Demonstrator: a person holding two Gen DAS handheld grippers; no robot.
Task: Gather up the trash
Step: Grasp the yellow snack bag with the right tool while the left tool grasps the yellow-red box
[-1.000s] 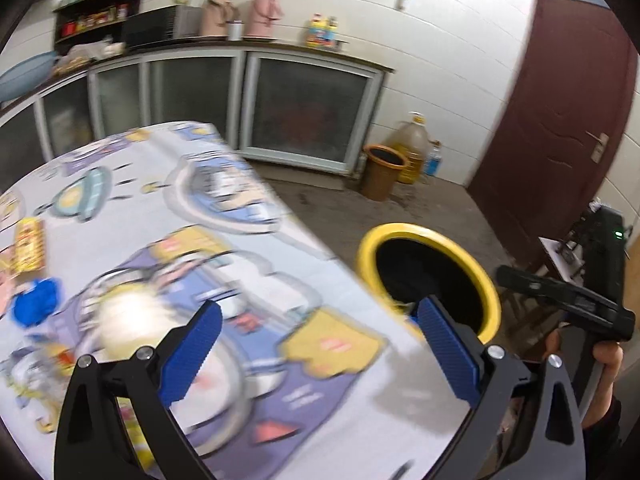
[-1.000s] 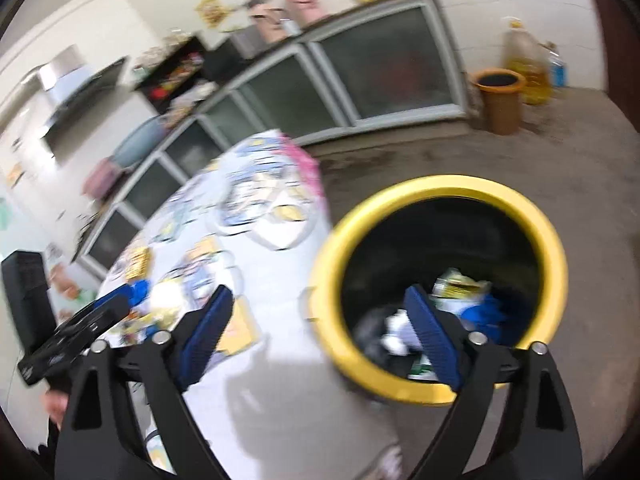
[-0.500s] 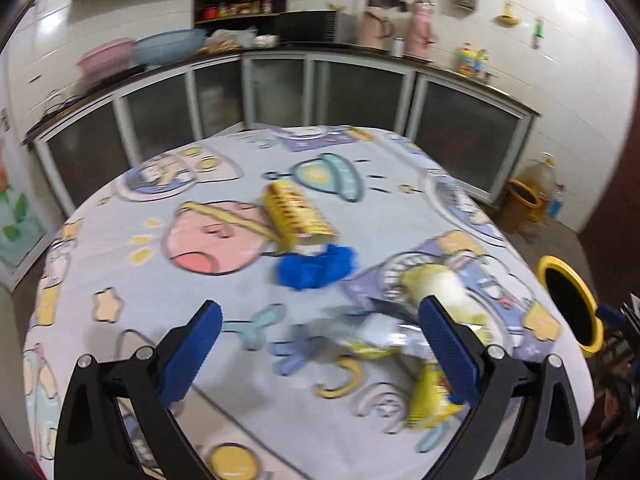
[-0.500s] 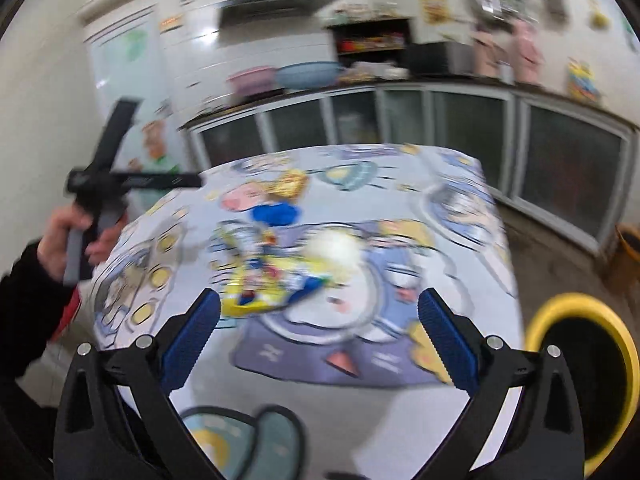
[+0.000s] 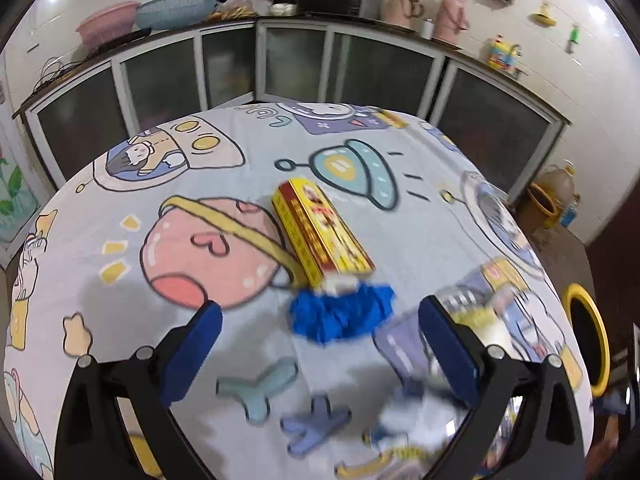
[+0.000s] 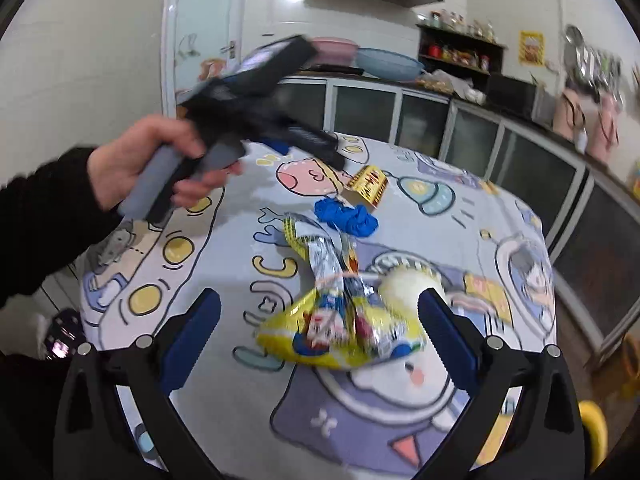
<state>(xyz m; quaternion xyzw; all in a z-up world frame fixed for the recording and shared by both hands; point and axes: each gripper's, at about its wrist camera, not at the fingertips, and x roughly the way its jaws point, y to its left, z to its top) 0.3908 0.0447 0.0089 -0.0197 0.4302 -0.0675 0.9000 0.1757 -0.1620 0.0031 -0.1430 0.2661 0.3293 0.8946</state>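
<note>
Trash lies on a table with a cartoon-print cloth (image 5: 200,184). A yellow and red box (image 5: 320,232) lies mid-table, with a crumpled blue glove (image 5: 340,316) just in front of it. My left gripper (image 5: 320,356) is open and empty, above the table just short of the glove. In the right wrist view a yellow snack bag (image 6: 344,332) and a silver wrapper (image 6: 324,256) lie just ahead of my open, empty right gripper (image 6: 320,344). A pale crumpled ball (image 6: 408,284) lies beside them. The glove (image 6: 346,216) and box (image 6: 368,184) lie farther off. The yellow-rimmed bin (image 5: 588,336) stands beyond the table's right edge.
Glass-fronted cabinets (image 5: 352,72) run along the back wall with basins (image 5: 176,10) and flasks on the counter. An orange bucket (image 5: 540,204) and an oil jug stand on the floor at right. The left hand and its gripper body (image 6: 248,88) hang over the table's left side.
Both grippers have swung from the yellow bin back over the table. The left one has come closer to the blue glove and the right one closer to the yellow snack bag.
</note>
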